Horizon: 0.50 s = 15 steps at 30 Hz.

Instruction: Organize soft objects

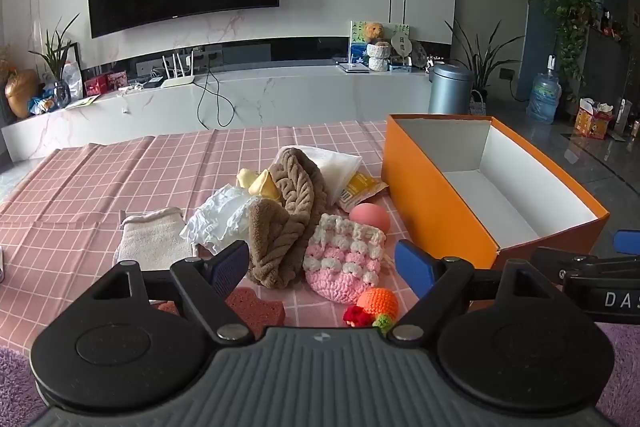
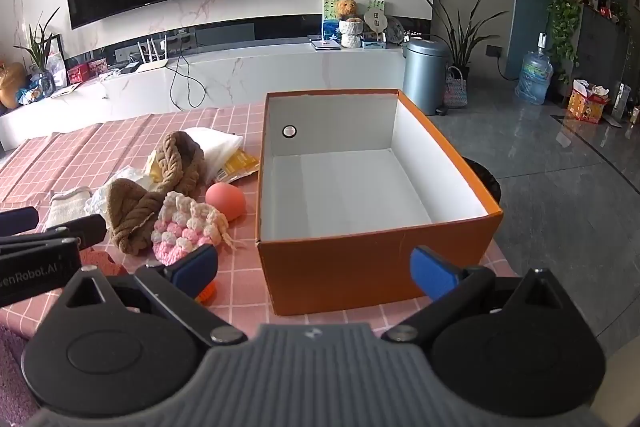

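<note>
1. Both grippers, left gripper (image 1: 322,261) and right gripper (image 2: 314,267), hang with fingers spread, empty.
2. Soft pile centre frame, crocheted pouch (image 1: 343,259) nearest; orange box (image 2: 376,259) empty.
3. I judge nothing is sorted yet; next, pinch the pouch.

Table under pink checked cloth (image 1: 120,179), creased — orange box (image 1: 436,195) at its right, open, white inside, heap of soft goods just beside it — brown knit (image 1: 288,203), pink crochet pouch (image 1: 344,255), pink ball (image 1: 370,219), cream mitt (image 1: 154,239), pink sponge (image 1: 256,307).

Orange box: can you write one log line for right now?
orange box: empty | soft pile: beside it | left gripper: open | right gripper: open
</note>
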Each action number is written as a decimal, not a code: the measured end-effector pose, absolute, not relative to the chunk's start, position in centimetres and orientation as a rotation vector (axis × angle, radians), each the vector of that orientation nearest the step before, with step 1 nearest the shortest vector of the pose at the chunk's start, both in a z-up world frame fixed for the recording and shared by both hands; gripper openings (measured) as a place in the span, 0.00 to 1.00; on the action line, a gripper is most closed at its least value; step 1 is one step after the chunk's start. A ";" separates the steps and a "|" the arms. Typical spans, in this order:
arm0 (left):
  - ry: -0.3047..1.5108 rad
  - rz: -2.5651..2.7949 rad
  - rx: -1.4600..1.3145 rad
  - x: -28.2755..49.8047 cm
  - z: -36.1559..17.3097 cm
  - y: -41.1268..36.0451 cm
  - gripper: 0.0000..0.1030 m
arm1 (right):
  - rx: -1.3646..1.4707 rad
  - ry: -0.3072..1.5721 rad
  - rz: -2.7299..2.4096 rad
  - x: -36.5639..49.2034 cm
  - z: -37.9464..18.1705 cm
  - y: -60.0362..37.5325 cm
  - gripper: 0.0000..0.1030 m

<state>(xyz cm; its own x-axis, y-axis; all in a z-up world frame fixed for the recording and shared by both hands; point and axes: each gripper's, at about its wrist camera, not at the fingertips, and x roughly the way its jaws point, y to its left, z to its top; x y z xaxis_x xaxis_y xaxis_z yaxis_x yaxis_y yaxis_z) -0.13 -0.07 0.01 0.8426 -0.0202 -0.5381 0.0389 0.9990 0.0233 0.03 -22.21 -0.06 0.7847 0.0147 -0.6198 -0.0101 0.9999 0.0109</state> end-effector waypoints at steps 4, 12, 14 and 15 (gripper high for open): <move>0.586 -0.039 0.008 -0.3 -0.1 0.2 0.91 | 0.011 0.673 0.006 0.1 -0.2 -22.2 0.98; 0.604 -0.050 0.006 -0.1 -0.2 0.1 0.90 | 0.024 0.679 -0.012 0.3 -0.5 -22.1 0.98; 0.603 -0.053 0.008 -0.1 -0.2 0.0 0.90 | 0.027 0.680 -0.012 0.2 -0.2 -22.3 0.98; 0.604 -0.052 0.009 -0.1 -0.2 0.0 0.90 | 0.018 0.684 -0.005 0.2 -0.3 -22.2 0.98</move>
<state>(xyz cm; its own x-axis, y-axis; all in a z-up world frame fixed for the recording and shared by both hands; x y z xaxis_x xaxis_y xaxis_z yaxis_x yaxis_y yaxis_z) -0.11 -0.01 -0.24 0.8216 -0.0468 -0.5681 0.0519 0.9986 -0.0072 0.22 -22.23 -0.32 0.7752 0.0016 -0.6317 0.0104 0.9998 0.0153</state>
